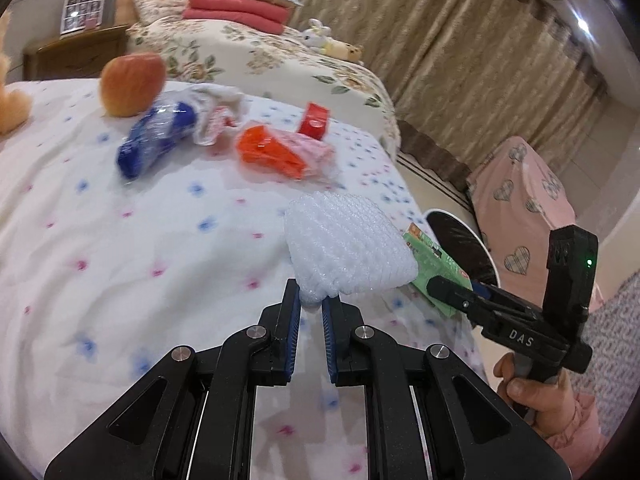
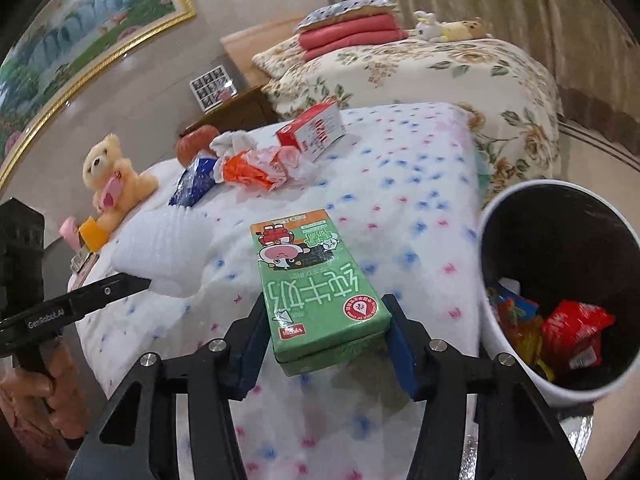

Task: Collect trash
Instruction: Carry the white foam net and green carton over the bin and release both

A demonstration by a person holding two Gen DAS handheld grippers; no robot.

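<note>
My left gripper [image 1: 311,304] is shut on the near edge of a white foam net sleeve [image 1: 348,246], which also shows in the right wrist view [image 2: 164,252]. My right gripper [image 2: 326,334] is shut on a green milk carton [image 2: 316,280], seen partly behind the foam in the left wrist view [image 1: 430,264]. A white bin [image 2: 496,320] with a black liner stands at the bed's right edge and holds red and orange wrappers [image 2: 576,332]. On the bed lie a blue wrapper [image 1: 154,140], an orange wrapper [image 1: 272,152], crumpled white paper [image 1: 218,110] and a red-and-white box [image 2: 312,128].
An apple [image 1: 132,82] and a teddy bear [image 2: 112,172] sit at the far side of the dotted bedspread [image 1: 120,248]. A second floral bed [image 2: 460,76], a wooden nightstand [image 1: 76,54], curtains and a pink covered stool [image 1: 524,204] surround it.
</note>
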